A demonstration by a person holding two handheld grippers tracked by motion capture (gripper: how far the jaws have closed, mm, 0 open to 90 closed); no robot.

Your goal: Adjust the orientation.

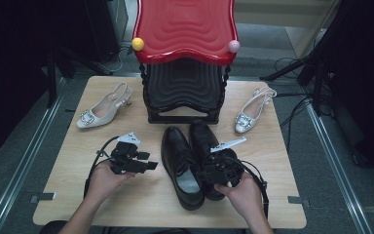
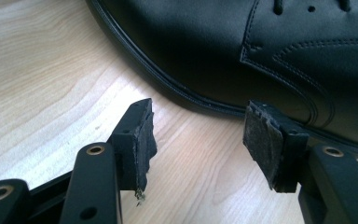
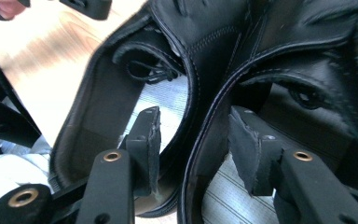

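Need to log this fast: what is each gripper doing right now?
Left gripper: open, empty, beside the left black shoe.
Right gripper: open, jaws astride the two black shoes' adjoining collars, not gripping.

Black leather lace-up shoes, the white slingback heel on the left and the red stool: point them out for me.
Black leather lace-up shoes (image 1: 177, 155): high view, on the left shoe's vamp.
White slingback heel on the left (image 1: 97, 113): high view, on its insole near the toe.
Red stool (image 1: 185, 27): high view, on the ridged seat top.
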